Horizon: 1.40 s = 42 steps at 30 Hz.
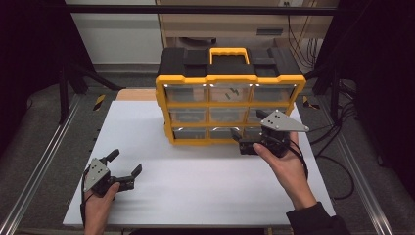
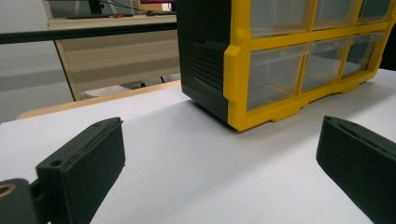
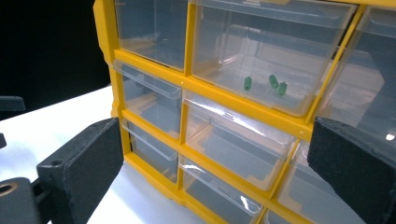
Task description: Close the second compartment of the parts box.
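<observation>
I count one drawer cabinet (image 1: 230,100), yellow-framed with a black body, holding nine clear drawers in three rows of three. Its top middle drawer (image 3: 261,56) carries three small green pieces (image 3: 273,83). My right gripper (image 1: 244,144) sits just in front of the cabinet's bottom row, fingers (image 3: 81,163) released and spread, gripping nothing. My left gripper (image 1: 125,166) rests well apart from the cabinet, off its front left corner, fingers equally released. The cabinet stands at the far edge of a white worktop (image 1: 195,186). Behind it I see a pale wall and dark frame posts.
</observation>
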Each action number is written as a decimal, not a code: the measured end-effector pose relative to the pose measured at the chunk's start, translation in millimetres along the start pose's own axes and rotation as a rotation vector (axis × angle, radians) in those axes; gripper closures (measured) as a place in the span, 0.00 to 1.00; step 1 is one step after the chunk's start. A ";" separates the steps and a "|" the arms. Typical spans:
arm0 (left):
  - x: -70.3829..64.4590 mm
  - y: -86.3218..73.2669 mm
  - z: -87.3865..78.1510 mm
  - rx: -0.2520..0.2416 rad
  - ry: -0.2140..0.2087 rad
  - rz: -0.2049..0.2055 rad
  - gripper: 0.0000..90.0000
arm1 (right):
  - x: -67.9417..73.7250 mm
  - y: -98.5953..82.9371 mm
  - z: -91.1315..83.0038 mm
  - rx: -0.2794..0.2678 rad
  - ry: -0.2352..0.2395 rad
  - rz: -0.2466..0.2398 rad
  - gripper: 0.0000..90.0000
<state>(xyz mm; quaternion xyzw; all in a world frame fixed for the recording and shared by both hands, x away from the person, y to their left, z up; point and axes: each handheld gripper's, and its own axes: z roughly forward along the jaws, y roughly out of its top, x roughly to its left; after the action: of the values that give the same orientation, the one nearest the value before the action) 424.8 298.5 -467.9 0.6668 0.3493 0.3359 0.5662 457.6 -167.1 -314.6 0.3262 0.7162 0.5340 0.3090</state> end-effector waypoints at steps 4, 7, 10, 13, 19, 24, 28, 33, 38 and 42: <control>0.2 -0.1 0.1 -0.003 0.002 -0.002 0.01 | -0.7 -1.0 -2.4 0.001 -0.002 0.002 0.04; 0.2 0.0 -0.1 -0.003 0.002 -0.002 0.01 | -1.8 -2.4 -4.6 -0.001 -0.005 0.004 0.04; 0.3 -0.1 -0.2 -0.004 0.004 -0.003 0.01 | -3.2 -4.2 -7.1 0.001 -0.010 0.003 0.04; 0.1 -0.1 -0.1 -0.003 0.005 -0.002 0.01 | -5.0 -6.2 -10.0 0.002 -0.016 0.007 0.05; -0.3 -0.2 0.3 -0.002 0.003 -0.001 0.01 | -9.0 -9.9 -16.8 0.009 -0.031 0.008 0.04; -0.1 -0.3 0.2 -0.001 0.002 -0.002 0.01 | -11.0 -13.5 -22.1 0.024 -0.049 0.020 0.03; -0.5 -0.2 0.3 -0.002 0.002 0.000 0.01 | -12.2 -16.9 -25.6 0.027 -0.053 0.017 0.03; -0.1 -0.3 0.1 0.001 0.001 0.002 0.01 | -14.7 -20.4 -31.3 0.024 -0.064 0.024 0.04; 0.0 -0.4 0.2 0.001 0.001 0.001 0.01 | -17.3 -26.1 -38.8 0.022 -0.074 0.029 0.04; -0.5 -0.3 0.4 0.002 0.000 0.004 0.01 | -18.0 -31.6 -44.9 0.022 -0.088 0.035 0.04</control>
<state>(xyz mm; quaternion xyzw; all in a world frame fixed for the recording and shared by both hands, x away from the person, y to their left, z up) 424.9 297.9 -468.3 0.6680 0.3483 0.3365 0.5649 428.4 -213.6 -332.7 0.3652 0.7019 0.5165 0.3273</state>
